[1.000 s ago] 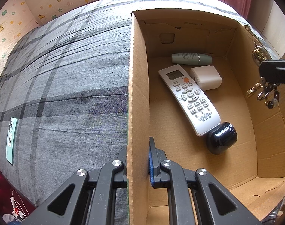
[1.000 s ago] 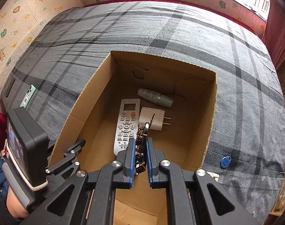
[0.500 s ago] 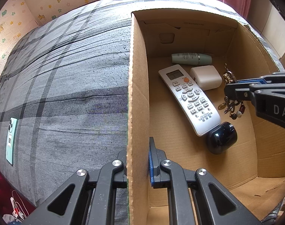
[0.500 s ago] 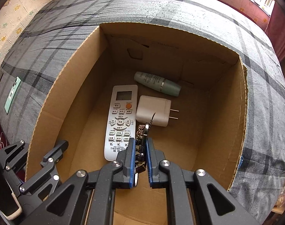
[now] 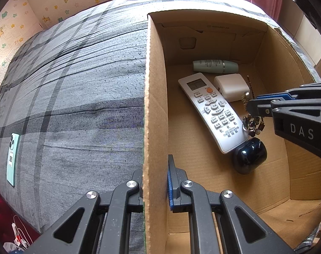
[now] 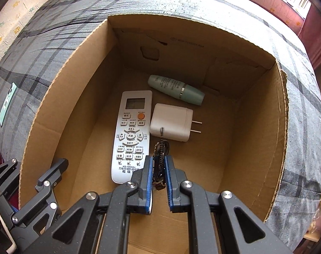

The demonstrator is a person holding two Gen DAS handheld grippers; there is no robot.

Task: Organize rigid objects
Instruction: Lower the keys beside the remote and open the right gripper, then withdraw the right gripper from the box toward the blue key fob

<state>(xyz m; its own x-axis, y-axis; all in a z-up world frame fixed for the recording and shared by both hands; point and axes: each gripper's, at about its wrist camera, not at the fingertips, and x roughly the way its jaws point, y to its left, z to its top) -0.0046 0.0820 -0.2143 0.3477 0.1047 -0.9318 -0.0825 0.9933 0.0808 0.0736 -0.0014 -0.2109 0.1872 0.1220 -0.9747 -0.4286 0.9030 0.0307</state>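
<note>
An open cardboard box (image 5: 156, 105) stands on the bed. My left gripper (image 5: 156, 169) is shut on its left wall, one finger on each side. My right gripper (image 6: 159, 160) reaches down inside the box with a key bunch (image 6: 160, 148) between its pads; its jaws are opening, but the pads still pinch the bunch. In the left wrist view the key bunch (image 5: 253, 123) hangs from the right gripper (image 5: 250, 106) just above the lower end of a white remote (image 5: 213, 110).
On the box floor lie a white plug charger (image 6: 171, 121), a pale green bottle (image 6: 176, 89) and a glossy black case (image 5: 250, 157). A mint green phone (image 5: 12, 156) lies on the grey checked bed cover (image 5: 76, 84), left of the box.
My right gripper has come down from above the box rim into the box with the key bunch, close over the remote. The left gripper has stayed on the box wall.
</note>
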